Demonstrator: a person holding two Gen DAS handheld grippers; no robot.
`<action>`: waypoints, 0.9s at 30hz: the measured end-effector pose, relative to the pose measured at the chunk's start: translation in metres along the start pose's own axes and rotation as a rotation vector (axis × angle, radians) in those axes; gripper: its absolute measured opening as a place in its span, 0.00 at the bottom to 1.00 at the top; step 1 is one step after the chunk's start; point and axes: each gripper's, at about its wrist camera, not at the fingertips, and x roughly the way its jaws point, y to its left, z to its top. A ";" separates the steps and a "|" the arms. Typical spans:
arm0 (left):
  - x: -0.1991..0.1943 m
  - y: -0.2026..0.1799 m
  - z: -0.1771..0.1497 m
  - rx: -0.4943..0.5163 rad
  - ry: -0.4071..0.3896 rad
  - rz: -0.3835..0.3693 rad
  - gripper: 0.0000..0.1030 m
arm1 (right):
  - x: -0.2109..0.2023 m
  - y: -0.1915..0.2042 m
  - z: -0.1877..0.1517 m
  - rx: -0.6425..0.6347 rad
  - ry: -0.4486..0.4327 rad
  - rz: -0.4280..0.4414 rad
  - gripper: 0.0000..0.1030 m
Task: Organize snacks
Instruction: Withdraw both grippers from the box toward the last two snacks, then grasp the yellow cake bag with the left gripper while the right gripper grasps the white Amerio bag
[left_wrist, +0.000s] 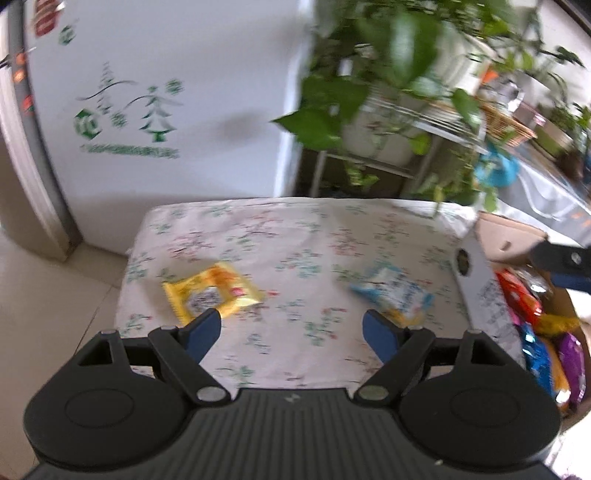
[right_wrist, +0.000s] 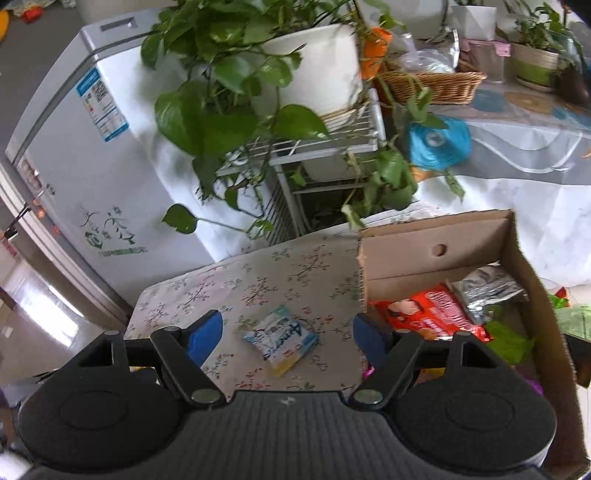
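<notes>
A yellow snack packet (left_wrist: 212, 293) lies on the floral tablecloth (left_wrist: 288, 240), just past the left pad of my left gripper (left_wrist: 291, 328). A light blue snack packet (left_wrist: 397, 293) lies near that gripper's right pad. The left gripper stands open with nothing between its pads. In the right wrist view the same blue packet (right_wrist: 280, 339) lies flat on the cloth between and slightly beyond the pads of my right gripper (right_wrist: 290, 332), which is open and apart from it. A cardboard box (right_wrist: 436, 236) at the right holds a red packet (right_wrist: 436, 314), a silver one (right_wrist: 487, 286) and other snacks.
A white freezer (left_wrist: 166, 110) stands behind the table at the left. A potted trailing plant (right_wrist: 258, 85) on a wire rack (right_wrist: 332, 147) hangs over the table's far edge. A wicker basket (right_wrist: 436, 83) and more pots sit on a table behind. The other gripper's tip (left_wrist: 565, 264) shows above the box.
</notes>
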 end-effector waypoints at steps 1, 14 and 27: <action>0.002 0.006 0.001 -0.003 -0.001 0.011 0.81 | 0.003 0.003 -0.001 -0.008 0.005 0.002 0.80; 0.044 0.054 0.010 0.120 0.006 -0.033 0.81 | 0.045 0.032 -0.014 -0.166 0.076 0.108 0.81; 0.085 0.054 0.014 0.350 0.029 -0.142 0.81 | 0.100 0.042 -0.021 -0.241 0.108 0.110 0.81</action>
